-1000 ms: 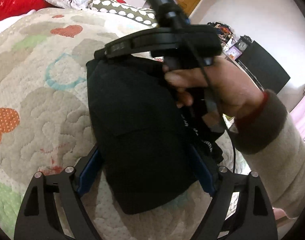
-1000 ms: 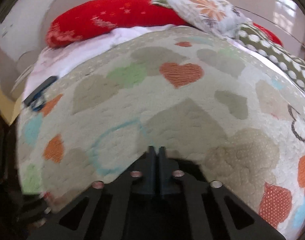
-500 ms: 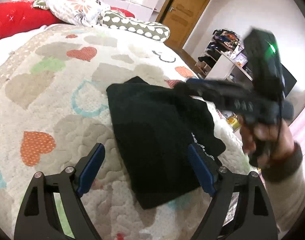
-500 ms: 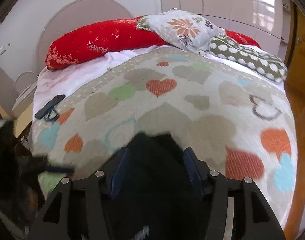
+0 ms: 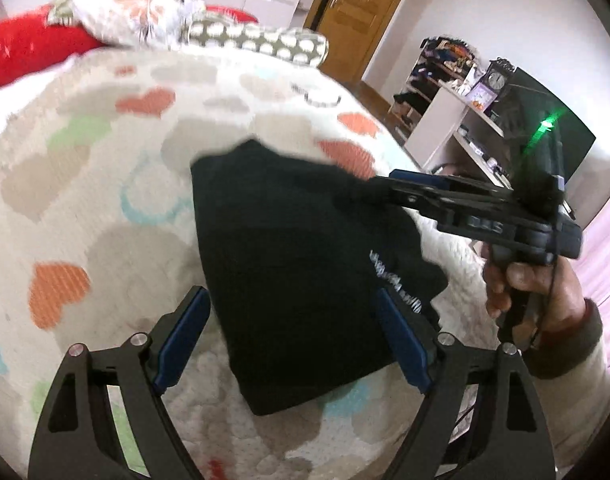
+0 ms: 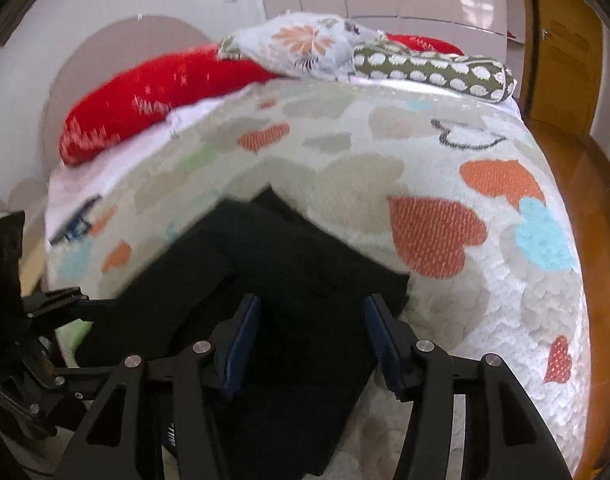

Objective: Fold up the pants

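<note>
Black pants (image 5: 297, 280) folded into a compact rectangle, lying flat on the heart-print quilt (image 5: 85, 184) near the bed's foot edge; white lettering visible along the right-hand fold in the left wrist view. Left gripper (image 5: 293, 336) held above the bundle, jaws wide apart, blue pads (image 5: 183, 336) straddling the fabric on both sides without pressing on it, nothing gripped. Right gripper (image 6: 311, 340) also above the pants (image 6: 265, 280), jaws parted roughly halfway, pads clear of the cloth, nothing between them. In the left wrist view, right gripper (image 5: 369, 190) seen side-on at the bundle's far right corner, fingertips over the fabric edge, contact unclear through blur; person's right hand (image 5: 533, 292) wrapped round its handle, cream sleeve with dark cuff behind, green light lit on top of the unit. Red pillow (image 6: 157, 92), floral pillow (image 6: 305, 46) and dotted bolster (image 6: 433, 70) at the head of the bed. Wooden door (image 5: 365, 12) and cluttered shelf (image 5: 453, 92) past the bed's right side.
</note>
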Action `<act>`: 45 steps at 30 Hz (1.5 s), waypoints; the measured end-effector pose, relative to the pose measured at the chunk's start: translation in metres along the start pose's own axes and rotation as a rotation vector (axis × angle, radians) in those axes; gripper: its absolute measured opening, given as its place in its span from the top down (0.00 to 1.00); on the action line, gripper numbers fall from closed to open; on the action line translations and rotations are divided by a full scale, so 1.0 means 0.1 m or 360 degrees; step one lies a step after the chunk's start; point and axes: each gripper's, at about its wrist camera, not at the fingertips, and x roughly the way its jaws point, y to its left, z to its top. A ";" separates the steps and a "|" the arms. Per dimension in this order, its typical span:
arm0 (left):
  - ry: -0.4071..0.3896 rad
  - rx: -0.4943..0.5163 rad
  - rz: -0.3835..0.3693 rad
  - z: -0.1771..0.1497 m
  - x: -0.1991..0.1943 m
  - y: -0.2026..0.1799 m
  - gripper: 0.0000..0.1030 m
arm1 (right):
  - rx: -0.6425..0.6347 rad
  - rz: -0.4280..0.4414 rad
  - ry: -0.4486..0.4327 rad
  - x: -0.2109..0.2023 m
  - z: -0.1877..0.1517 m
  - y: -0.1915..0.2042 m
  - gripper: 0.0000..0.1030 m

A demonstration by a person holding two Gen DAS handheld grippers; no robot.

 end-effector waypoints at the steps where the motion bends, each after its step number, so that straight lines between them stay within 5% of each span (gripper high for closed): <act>1: -0.0021 0.0001 -0.0002 0.03 -0.01 0.00 0.17 | -0.0004 -0.0016 -0.0017 0.00 0.06 0.00 0.45; 7: -0.0044 -0.0011 -0.0024 0.17 0.15 -0.02 0.17 | -0.0014 0.0055 0.0095 0.47 0.33 0.01 0.48; 9: 0.0013 -0.0007 -0.0001 0.18 0.29 -0.01 0.17 | -0.0075 0.0054 0.0161 0.63 0.32 0.05 0.70; 13: 0.0016 0.0053 0.0051 0.09 0.43 -0.06 0.17 | -0.0166 -0.0055 0.0126 0.64 0.30 0.08 0.77; 18: 0.0031 0.0155 0.0145 0.06 0.48 -0.14 0.16 | -0.0071 -0.0027 0.0105 0.71 0.23 0.00 0.74; 28: -0.0001 0.0029 0.0149 0.13 0.32 -0.03 0.16 | 0.0008 -0.0005 -0.0054 -0.09 0.05 0.08 0.53; 37: -0.0026 0.0004 0.0195 0.12 0.23 0.01 0.16 | 0.0036 -0.0013 0.0048 -0.21 -0.43 0.16 0.52; 45: 0.0060 -0.0070 0.0152 -0.01 0.38 0.10 0.16 | 0.0202 0.0032 0.0079 -0.20 -0.81 -0.01 0.41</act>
